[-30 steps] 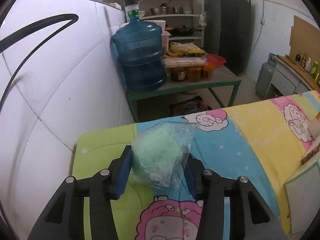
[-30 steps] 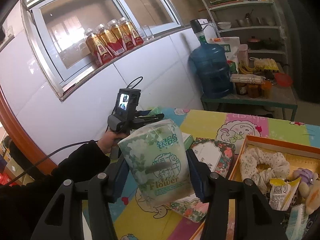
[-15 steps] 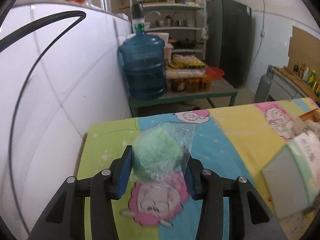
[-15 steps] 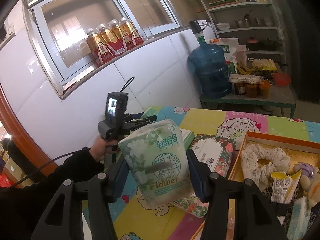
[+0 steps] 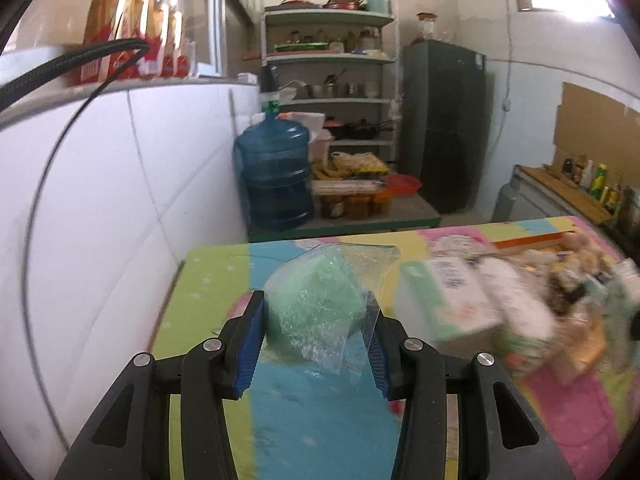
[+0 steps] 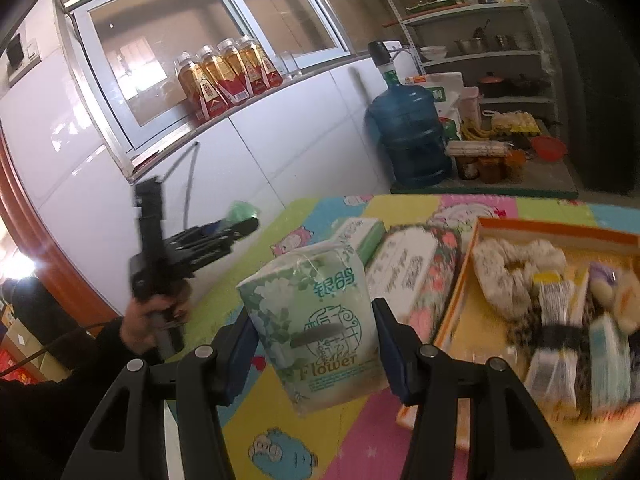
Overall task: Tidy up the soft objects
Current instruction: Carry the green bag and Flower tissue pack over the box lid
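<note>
A green soft item in a clear plastic bag [image 5: 316, 312] is pinched between the blue pads of my left gripper [image 5: 314, 344], held above the cartoon-print mat [image 5: 320, 432]. My right gripper [image 6: 316, 348] is shut on a green-and-white tissue pack [image 6: 316, 328] printed "Flower", lifted over the mat. In the right wrist view the left gripper [image 6: 236, 226] hangs to the left in a person's hand [image 6: 154, 314], the green bag [image 6: 240, 210] at its tip. An orange tray [image 6: 532, 229] to the right holds a fluffy ring [image 6: 516, 268] and several wrapped packs.
Two flat boxes [image 6: 412, 264] lie on the mat between the tissue pack and the tray. A white tiled wall [image 5: 100, 208] runs along the left. Beyond the mat stand a blue water jug [image 5: 276, 180] on a low green table, shelves and a dark fridge [image 5: 444, 124].
The left gripper has swung back, up and toward the right with the green bag; the boxes and tray have come into its view. The right gripper has drifted slightly, still holding the tissue pack.
</note>
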`<act>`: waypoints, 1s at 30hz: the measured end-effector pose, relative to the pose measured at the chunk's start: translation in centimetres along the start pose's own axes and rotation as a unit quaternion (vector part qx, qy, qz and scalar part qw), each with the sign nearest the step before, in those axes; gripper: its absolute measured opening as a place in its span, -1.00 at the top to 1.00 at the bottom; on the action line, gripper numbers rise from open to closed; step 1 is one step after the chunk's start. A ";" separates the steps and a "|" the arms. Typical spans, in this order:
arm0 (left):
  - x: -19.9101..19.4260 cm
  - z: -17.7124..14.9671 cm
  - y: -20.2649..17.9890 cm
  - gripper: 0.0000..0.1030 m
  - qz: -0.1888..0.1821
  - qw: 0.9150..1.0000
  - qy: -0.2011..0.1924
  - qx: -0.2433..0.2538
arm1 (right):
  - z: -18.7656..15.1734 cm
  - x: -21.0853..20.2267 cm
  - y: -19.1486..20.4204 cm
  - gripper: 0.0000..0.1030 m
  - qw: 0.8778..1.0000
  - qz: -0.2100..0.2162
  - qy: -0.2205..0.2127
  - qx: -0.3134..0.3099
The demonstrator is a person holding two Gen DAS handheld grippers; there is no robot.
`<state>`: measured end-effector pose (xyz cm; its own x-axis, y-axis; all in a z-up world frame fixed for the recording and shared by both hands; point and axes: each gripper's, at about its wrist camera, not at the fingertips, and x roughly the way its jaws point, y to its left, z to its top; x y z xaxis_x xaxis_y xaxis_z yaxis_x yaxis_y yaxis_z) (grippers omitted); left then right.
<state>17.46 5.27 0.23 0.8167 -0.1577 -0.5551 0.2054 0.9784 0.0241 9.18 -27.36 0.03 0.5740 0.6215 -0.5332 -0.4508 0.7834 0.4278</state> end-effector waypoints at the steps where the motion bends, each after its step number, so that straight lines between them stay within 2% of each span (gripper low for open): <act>1: -0.7 -0.1 -0.8 0.08 -0.007 1.000 -0.002 0.001 | -0.4 -0.3 -0.1 -0.07 1.000 -0.002 0.000 0.003; 7: -3.8 -1.1 -5.9 0.08 -0.039 0.999 -0.011 0.011 | -2.6 -2.8 -1.5 -0.07 0.999 -0.019 -0.012 0.027; 17: -4.8 -0.8 -15.1 0.08 -0.095 0.995 -0.024 0.024 | -4.4 -7.8 -4.9 -0.07 0.994 -0.085 -0.054 0.046; 23: -4.6 -0.2 -19.9 0.08 -0.103 0.994 -0.035 0.015 | -5.0 -10.6 -7.9 -0.07 0.987 -0.127 -0.079 0.057; 30: -2.4 0.9 -23.1 0.08 -0.104 0.994 -0.037 0.000 | -5.5 -12.7 -11.0 -0.07 0.978 -0.176 -0.092 0.055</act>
<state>11.21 -17.08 1.73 0.7945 -0.3654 -0.4851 0.3735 0.9238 -0.0842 3.09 -43.81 -1.95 0.7984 0.2931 -0.5260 -0.1316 0.9373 0.3226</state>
